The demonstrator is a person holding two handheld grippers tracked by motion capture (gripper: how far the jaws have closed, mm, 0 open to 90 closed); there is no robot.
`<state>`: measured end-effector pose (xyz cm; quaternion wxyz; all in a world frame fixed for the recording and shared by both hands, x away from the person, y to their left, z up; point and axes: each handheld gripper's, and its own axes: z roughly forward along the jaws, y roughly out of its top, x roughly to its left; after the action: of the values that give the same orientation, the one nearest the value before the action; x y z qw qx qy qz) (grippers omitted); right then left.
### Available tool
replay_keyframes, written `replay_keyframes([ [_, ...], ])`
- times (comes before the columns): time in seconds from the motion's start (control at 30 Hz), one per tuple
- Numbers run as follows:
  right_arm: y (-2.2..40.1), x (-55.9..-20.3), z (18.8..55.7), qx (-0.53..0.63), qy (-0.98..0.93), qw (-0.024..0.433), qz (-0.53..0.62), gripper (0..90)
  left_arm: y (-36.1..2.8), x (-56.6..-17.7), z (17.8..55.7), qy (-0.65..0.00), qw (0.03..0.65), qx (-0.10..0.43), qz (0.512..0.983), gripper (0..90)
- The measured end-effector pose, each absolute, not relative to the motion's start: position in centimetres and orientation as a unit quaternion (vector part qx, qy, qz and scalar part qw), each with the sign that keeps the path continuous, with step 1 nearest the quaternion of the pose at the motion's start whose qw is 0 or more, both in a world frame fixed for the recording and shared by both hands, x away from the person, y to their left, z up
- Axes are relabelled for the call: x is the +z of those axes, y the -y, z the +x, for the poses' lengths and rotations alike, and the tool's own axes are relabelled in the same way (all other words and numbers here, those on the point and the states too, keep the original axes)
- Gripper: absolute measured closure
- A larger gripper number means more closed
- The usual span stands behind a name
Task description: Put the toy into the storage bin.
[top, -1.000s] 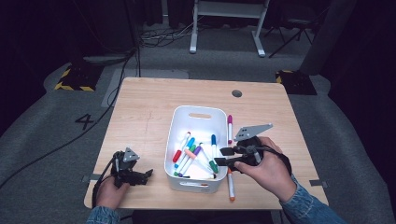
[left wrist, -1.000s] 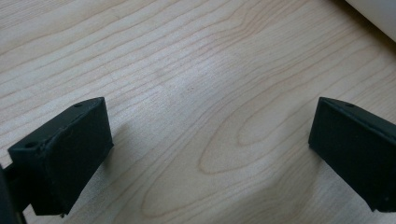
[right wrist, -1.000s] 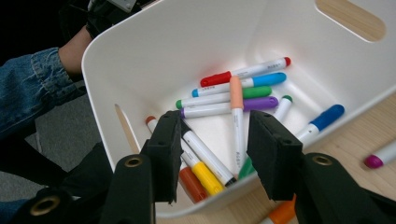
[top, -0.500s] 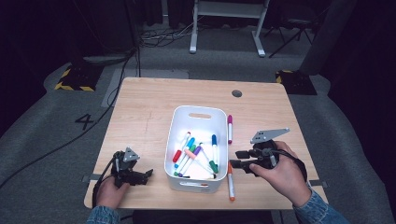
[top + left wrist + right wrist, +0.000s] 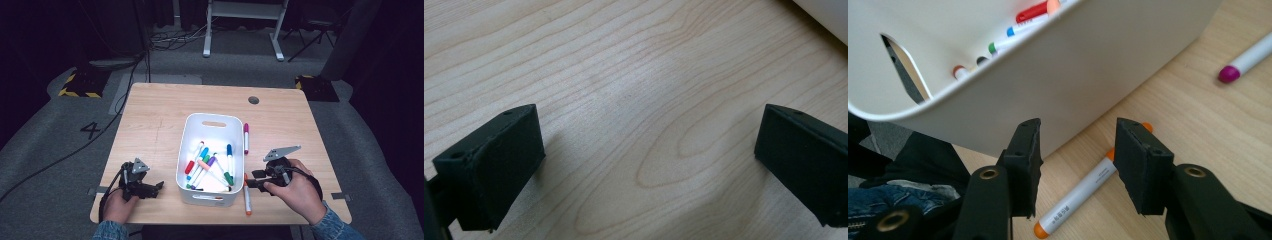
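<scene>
Orange marker [image 5: 1083,192]: lying on the bench at lower centre of the right gripper view, just beside the white bin [image 5: 186,150].
Right gripper [image 5: 1078,160]: jaws standing open over it, gripping nothing.
Progress: several markers are sitting binned; orange and purple marker [image 5: 246,137] are waiting.
Left gripper [image 5: 644,150]: jaws resting open on bare bench.
Obstacle: bin wall is crowding one jaw.

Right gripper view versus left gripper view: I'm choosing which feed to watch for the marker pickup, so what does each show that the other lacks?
The right gripper view has the orange-capped marker lying on the table between its open tongs, a magenta-capped marker farther off, and markers inside the white bin. The left gripper view has its own wide-open tongs over bare wood, with no marker between them. Both share the wooden table and some of the white bin, which the left one catches as a corner.
</scene>
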<state>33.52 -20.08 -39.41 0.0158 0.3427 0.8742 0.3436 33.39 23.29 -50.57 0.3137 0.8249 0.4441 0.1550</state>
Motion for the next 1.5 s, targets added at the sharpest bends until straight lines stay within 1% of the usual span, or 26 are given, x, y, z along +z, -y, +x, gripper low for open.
replay_keyframes([
  [0.23,19.8,-41.9,33.9,0.316,-0.883,0.008,0.347,54.5,-23.3,-50.6,33.4,-0.444,0.314,0.155,0.825,0.0],
  [0.57,19.5,-44.5,34.3,0.287,-0.89,0.003,0.354,54.2,-23.3,-50.6,33.4,-0.444,0.314,0.155,0.825,0.0],
  [0.6,19.4,-45.2,34.4,0.277,-0.891,0.002,0.359,54.2,-23.3,-50.6,33.4,-0.444,0.314,0.155,0.825,0.0],
  [0.87,19.2,-46.8,34.8,0.262,-0.89,0.003,0.374,54.9,-23.3,-50.6,33.4,-0.444,0.314,0.155,0.825,0.0],
  [0.97,19.4,-47.0,35.1,0.259,-0.892,0.008,0.37,58.5,-23.3,-50.6,33.4,-0.444,0.314,0.155,0.825,0.0],
  [1.03,19.6,-47.1,35.3,0.254,-0.894,0.012,0.368,63.4,-23.3,-50.6,33.4,-0.444,0.314,0.155,0.825,0.0],
  [1.07,19.7,-47.1,35.4,0.247,-0.896,0.014,0.369,68.8,-23.3,-50.6,33.4,-0.444,0.314,0.155,0.825,0.0],
  [1.17,19.9,-47.0,35.6,0.227,-0.9,0.023,0.371,76.0,-23.3,-50.6,33.4,-0.444,0.314,0.155,0.825,0.0],
  [1.37,20.3,-46.9,35.8,0.219,-0.897,0.03,0.383,77.2,-23.3,-50.6,33.4,-0.444,0.314,0.155,0.825,0.0],
  [1.43,20.4,-46.8,35.8,0.22,-0.896,0.022,0.385,77.3,-23.3,-50.6,33.4,-0.444,0.314,0.155,0.825,0.0],
  [1.5,20.6,-46.8,35.8,0.223,-0.895,0.028,0.385,77.3,-23.3,-50.6,33.4,-0.444,0.314,0.155,0.825,0.0],
])
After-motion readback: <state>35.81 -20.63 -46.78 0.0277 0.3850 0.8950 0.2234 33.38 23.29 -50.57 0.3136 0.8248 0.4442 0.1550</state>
